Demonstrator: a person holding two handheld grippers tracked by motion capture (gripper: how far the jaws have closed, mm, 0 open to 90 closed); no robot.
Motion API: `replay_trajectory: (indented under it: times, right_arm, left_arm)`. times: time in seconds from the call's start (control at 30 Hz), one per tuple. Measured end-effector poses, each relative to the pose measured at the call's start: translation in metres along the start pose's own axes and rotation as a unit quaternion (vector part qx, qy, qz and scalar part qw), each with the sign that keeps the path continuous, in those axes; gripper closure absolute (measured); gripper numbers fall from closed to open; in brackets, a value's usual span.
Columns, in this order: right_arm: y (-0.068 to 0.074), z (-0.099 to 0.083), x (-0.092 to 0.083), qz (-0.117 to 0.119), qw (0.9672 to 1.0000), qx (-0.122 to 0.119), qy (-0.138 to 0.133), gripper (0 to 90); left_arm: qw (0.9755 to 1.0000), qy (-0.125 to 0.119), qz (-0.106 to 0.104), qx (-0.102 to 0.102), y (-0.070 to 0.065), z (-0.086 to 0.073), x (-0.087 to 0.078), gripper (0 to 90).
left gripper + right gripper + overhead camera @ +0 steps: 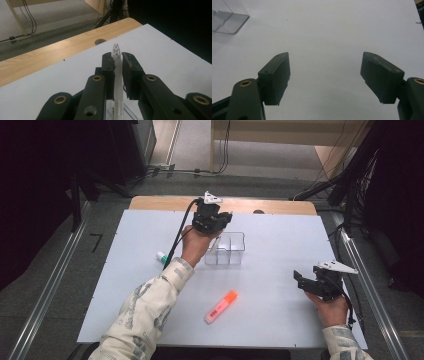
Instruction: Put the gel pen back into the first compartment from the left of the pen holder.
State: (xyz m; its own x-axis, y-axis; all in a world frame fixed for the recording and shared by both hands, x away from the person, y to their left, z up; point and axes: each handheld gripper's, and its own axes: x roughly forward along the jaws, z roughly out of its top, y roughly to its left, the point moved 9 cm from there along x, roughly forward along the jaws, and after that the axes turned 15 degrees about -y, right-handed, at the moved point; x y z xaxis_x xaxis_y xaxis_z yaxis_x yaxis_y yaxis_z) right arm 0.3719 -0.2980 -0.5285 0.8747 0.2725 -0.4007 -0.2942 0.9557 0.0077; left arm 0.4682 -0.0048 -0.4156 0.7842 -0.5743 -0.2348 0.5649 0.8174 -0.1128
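White laminate is covering the worktop (280,270), with a strip of bare wood along its far edge and dark cabling on the floor beyond.

Risk, in our judgement: we are seeing the left tongs (117,61) carrying a slim white pen (117,75) above the clear compartment box (226,248), with the pen tilting down toward it. The pen is sitting between narrow pads, so it could pivot or slip if it catches the box rim on the way in — a light, empty box of this kind would probably skid or tip rather than resist. A release off-centre could send the pen against a divider and leave it resting across compartments.

Tongs: the left pair is pinching the pen, its clear tip protruding just past the pads. The right tongs (325,75) are standing spread wide over bare worktop, holding and touching nothing — well apart from the box.

An orange highlighter (220,306) and a small teal-capped item (161,255) are lying loose on the worktop.
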Motion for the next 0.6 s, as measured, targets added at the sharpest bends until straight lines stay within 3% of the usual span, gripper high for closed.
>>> replay_trajectory:
  times: [0.23, 0.6]
  right_arm:
    - [0.000, 0.000, 0.000, 0.000, 1.0000, 0.000, 0.001, 22.3]
    - [0.000, 0.000, 0.000, 0.000, 1.0000, 0.000, 0.000, 22.3]
  left_arm:
    - [0.9999, -0.003, 0.002, -0.013, 0.007, 0.006, -0.002, 81.2]
    - [0.9997, -0.011, 0.014, -0.015, 0.017, 0.015, -0.003, 81.2]
